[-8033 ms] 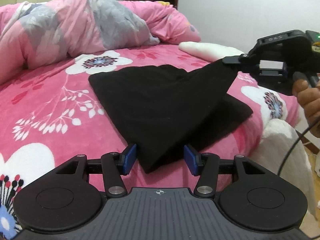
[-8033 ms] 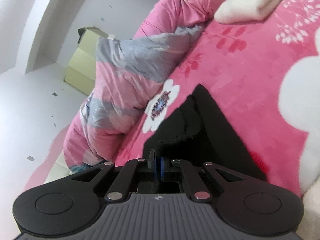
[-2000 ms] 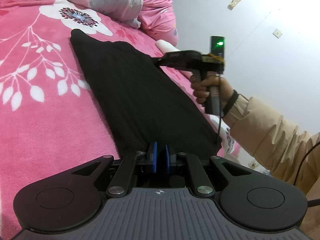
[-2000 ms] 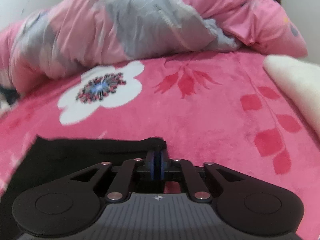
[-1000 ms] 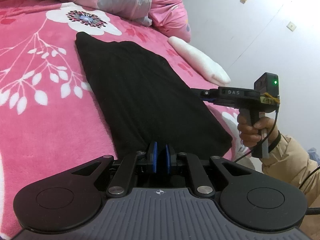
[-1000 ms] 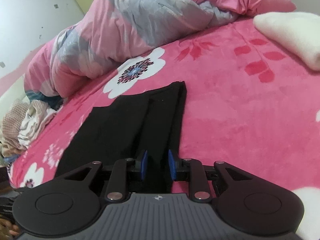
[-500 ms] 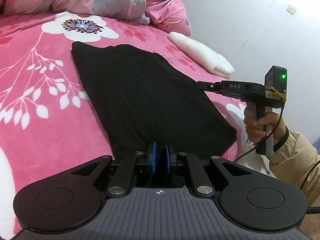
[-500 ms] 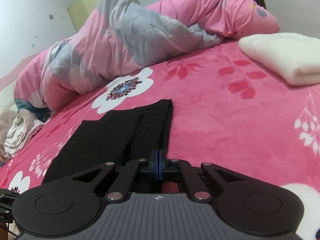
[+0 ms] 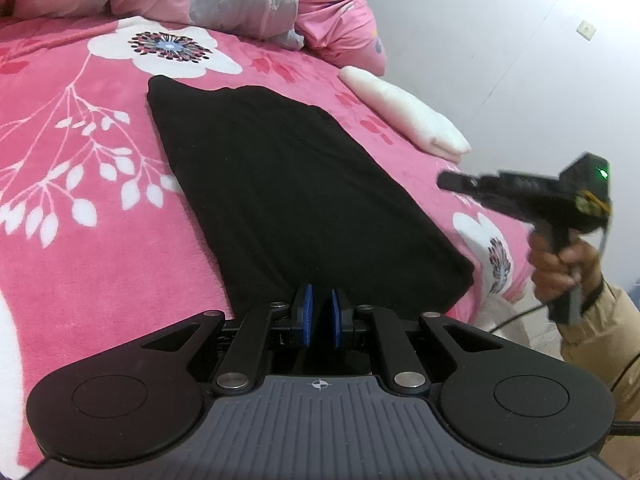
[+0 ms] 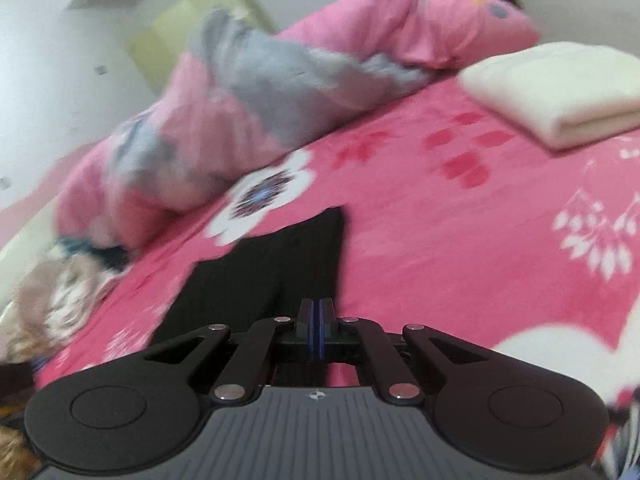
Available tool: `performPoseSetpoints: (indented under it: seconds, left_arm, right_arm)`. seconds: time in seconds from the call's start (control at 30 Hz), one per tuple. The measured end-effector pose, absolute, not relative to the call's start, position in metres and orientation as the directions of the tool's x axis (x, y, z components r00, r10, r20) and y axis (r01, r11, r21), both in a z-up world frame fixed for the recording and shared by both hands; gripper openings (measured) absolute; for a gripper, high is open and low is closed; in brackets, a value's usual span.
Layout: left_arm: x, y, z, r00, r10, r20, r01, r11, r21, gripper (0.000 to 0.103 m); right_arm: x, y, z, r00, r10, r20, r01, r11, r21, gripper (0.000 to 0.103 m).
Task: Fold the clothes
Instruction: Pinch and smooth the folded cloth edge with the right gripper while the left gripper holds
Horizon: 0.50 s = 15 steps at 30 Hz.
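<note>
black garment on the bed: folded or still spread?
Folded. The black fabric garment lies flat on the pink floral blanket as a long narrow strip, and a layered lengthwise edge shows in the right wrist view.

The black garment of soft, matte cloth [image 9: 288, 200] lies flat on the bed with the pink flowered blanket [image 9: 80, 240]. It is folded into a long strip, narrower at the far end and wider at the near end. Its surface is smooth, with almost no wrinkles. One fold line runs along its length in the right wrist view [image 10: 280, 276]. Its near edge lies at the bed's edge.
</note>
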<state>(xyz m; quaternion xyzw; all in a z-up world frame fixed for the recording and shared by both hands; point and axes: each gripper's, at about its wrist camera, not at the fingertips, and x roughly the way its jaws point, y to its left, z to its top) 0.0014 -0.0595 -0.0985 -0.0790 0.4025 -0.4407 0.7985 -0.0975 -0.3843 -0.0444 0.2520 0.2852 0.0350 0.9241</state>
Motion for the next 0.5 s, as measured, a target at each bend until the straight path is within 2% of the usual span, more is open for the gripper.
performPoseSetpoints:
  seconds: [0.13,0.23,0.33,0.43,0.5]
  left_arm:
    - [0.001,-0.059,-0.1,0.289,-0.773,-0.564,0.636,0.596,-0.491,0.01]
    - [0.002,-0.057,-0.101,0.287,-0.78,-0.557,0.632,0.591,-0.502,0.01]
    - [0.002,-0.056,-0.102,0.283,-0.787,-0.548,0.632,0.583,-0.51,0.01]
    - [0.002,-0.054,-0.101,0.281,-0.794,-0.538,0.631,0.576,-0.52,0.01]
    - [0.002,-0.053,-0.1,0.281,-0.8,-0.53,0.634,0.57,-0.524,0.01]
  right_arm:
    - [-0.1,-0.373,-0.073,0.753,0.182,-0.632,0.134,0.898,0.419,0.0]
    - [-0.115,-0.381,-0.065,0.782,0.147,-0.606,0.182,0.876,0.446,0.004]
    - [-0.125,-0.37,-0.047,0.81,0.156,-0.566,0.125,0.896,0.426,0.004]
    - [-0.119,-0.348,-0.051,0.784,0.184,-0.593,0.056,0.93,0.362,0.004]
    - [-0.114,-0.344,-0.063,0.752,0.116,-0.649,0.081,0.961,0.265,0.001]
